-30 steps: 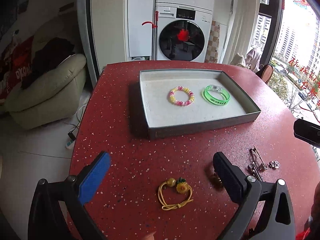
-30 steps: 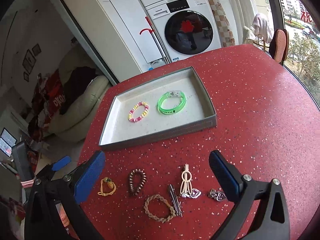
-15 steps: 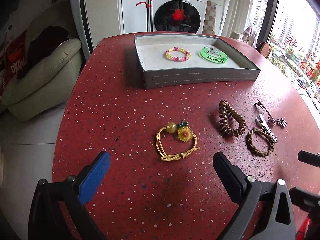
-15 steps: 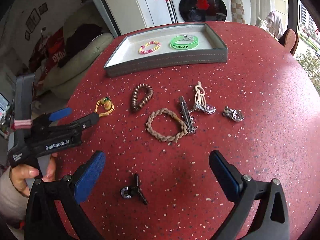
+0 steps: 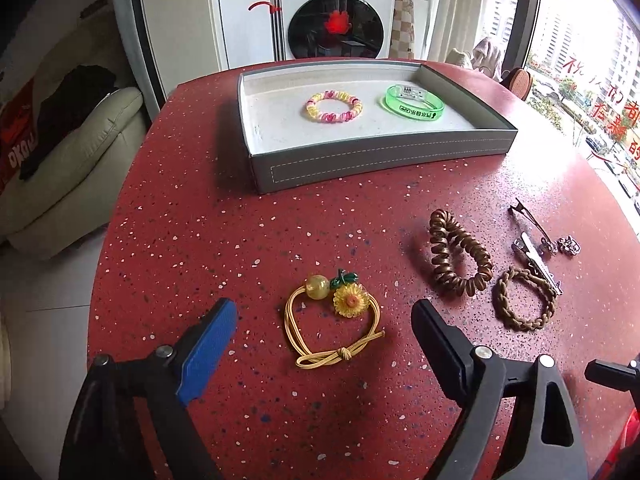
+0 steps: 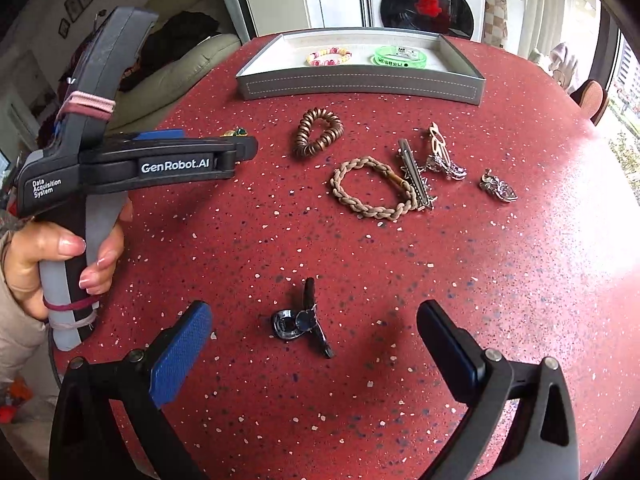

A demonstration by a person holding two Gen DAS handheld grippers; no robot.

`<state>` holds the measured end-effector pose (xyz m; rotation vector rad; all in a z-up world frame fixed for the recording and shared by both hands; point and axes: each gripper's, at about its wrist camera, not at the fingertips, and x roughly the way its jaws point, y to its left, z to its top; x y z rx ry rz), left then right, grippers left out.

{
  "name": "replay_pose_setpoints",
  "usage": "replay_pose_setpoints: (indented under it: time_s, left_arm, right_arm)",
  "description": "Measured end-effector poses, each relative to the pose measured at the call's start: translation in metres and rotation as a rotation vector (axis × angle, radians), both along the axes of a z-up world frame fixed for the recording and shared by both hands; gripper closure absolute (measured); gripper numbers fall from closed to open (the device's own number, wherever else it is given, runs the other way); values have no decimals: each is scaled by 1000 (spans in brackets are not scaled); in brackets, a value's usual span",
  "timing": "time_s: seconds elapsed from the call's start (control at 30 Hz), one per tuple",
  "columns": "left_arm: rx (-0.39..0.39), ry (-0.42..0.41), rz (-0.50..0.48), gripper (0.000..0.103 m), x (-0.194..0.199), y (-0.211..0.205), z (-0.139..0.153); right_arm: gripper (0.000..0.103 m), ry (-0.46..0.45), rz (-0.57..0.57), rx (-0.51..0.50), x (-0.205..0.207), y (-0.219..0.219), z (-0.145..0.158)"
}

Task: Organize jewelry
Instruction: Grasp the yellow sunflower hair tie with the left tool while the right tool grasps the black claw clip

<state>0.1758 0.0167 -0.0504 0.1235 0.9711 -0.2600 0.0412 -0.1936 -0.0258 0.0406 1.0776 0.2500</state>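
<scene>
Jewelry lies loose on the red tabletop [image 5: 192, 216]. The left tongs [image 5: 324, 320] are wide open and hold nothing, and the yellow hair tie [image 5: 332, 320] lies between their tips. It looks light, soft and elastic. I would pinch the thin cord near the knot, not the hard sunflower charm. Its loop is stretched from the bead down to the knot. The right tongs [image 6: 314, 332] are also wide open and empty, over a small dark clip [image 6: 304, 320]. The gray tray [image 5: 380, 160] beyond holds two bracelets.

Two bracelets [image 5: 334, 106] side by side in tray [image 5: 376, 160], tray behind hair ties [image 5: 459, 258] on table [image 5: 200, 240]
</scene>
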Motion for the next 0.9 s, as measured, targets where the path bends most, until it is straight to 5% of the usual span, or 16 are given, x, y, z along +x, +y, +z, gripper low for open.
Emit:
replay_pose_setpoints:
  time_s: [0.47,0.57,0.6,0.63,0.9]
  left_arm:
    - [-4,-6,-13,43,-4,-2,-3]
    - [-6,-11,-11,60,-5,-1,-1]
    - [-4,-15,-11,75,-5,0,-1]
    - [-5,-17,-12,78,-6,1,-1]
    - [-70,-13,-7,79,-6,14,4]
  right_arm:
    - [49,-20,44,-140,-15,19,-4]
    - [66,-22,54,-141,-15,26,0]
    - [74,-23,52,-139,-16,27,3]
    - [74,-22,49,-138,-17,27,3]
    - [77,-20,3,-83,-8,14,9]
